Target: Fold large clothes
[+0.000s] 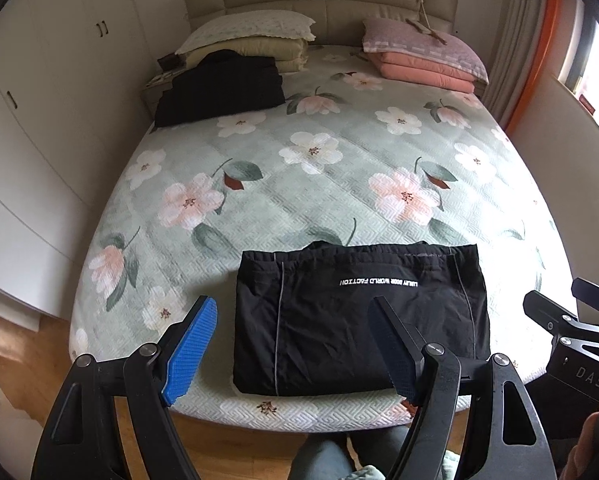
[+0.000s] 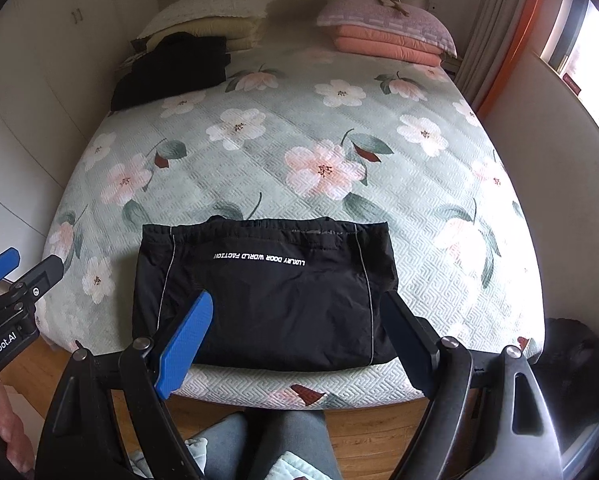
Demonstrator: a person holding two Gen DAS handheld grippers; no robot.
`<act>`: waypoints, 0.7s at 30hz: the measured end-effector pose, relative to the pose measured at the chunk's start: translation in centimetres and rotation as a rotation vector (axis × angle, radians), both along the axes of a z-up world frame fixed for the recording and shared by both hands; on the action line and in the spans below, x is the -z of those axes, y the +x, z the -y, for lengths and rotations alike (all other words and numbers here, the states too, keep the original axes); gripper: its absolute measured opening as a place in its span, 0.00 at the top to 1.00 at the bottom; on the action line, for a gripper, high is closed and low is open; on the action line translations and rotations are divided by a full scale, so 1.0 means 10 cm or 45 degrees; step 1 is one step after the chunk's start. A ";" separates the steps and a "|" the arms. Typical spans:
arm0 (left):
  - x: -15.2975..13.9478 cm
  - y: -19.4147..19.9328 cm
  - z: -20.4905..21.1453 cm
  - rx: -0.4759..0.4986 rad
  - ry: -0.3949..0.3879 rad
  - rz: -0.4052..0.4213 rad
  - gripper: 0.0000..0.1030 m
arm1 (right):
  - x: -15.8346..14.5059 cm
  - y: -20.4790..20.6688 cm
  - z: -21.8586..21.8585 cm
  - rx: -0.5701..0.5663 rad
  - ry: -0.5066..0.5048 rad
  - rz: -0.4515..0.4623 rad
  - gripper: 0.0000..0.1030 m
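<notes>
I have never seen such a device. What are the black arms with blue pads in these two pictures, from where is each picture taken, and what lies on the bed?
There is no robot here. A person holds one hand-held gripper in each hand, and a wide-angle camera on each looks forward along its two fingers. One picture comes from the left gripper, the other from the right gripper. Both have their jaws wide open and hold nothing. On the green flowered bedspread, near its front edge, lies a folded black garment with white lettering. Another dark folded garment lies at the far left, near the stacked pillows. Folded pink bedding under a mauve pillow sits far right.
</notes>
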State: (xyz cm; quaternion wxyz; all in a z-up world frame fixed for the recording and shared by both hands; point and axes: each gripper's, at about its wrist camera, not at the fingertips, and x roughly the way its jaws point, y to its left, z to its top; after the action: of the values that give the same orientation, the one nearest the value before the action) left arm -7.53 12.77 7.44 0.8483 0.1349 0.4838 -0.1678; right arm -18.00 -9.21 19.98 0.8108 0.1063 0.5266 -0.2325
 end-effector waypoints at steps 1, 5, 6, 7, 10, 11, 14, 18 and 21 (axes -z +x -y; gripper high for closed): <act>0.02 0.00 0.03 0.006 0.013 -0.007 0.23 | 0.02 0.01 0.02 0.006 0.001 -0.014 0.16; 0.08 0.00 0.14 0.034 0.051 -0.025 0.23 | 0.08 0.07 0.07 0.013 0.010 -0.057 0.16; 0.09 0.00 0.16 0.038 0.053 -0.035 0.23 | 0.10 0.07 0.09 0.014 0.011 -0.066 0.16; 0.10 0.00 0.18 0.041 0.051 -0.045 0.23 | 0.11 0.08 0.10 0.016 0.012 -0.074 0.16; 0.13 0.02 0.26 0.057 0.051 -0.070 0.23 | 0.12 0.10 0.15 0.018 0.008 -0.088 0.16; 0.14 0.02 0.29 0.059 0.057 -0.070 0.23 | 0.12 0.10 0.16 0.021 0.003 -0.090 0.16; 0.15 0.05 0.33 0.064 0.063 -0.073 0.24 | 0.13 0.10 0.21 0.029 0.003 -0.096 0.16; 0.17 0.06 0.38 0.067 0.089 -0.058 0.23 | 0.17 0.11 0.26 0.035 0.027 -0.114 0.16; 0.18 0.05 0.40 0.073 0.099 -0.059 0.23 | 0.18 0.11 0.26 0.034 0.027 -0.115 0.16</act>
State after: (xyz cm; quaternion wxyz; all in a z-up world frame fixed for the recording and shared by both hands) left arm -7.03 8.73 5.62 0.8257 0.1777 0.5055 -0.1762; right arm -16.87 -11.79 18.15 0.7819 0.1112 0.5636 -0.2422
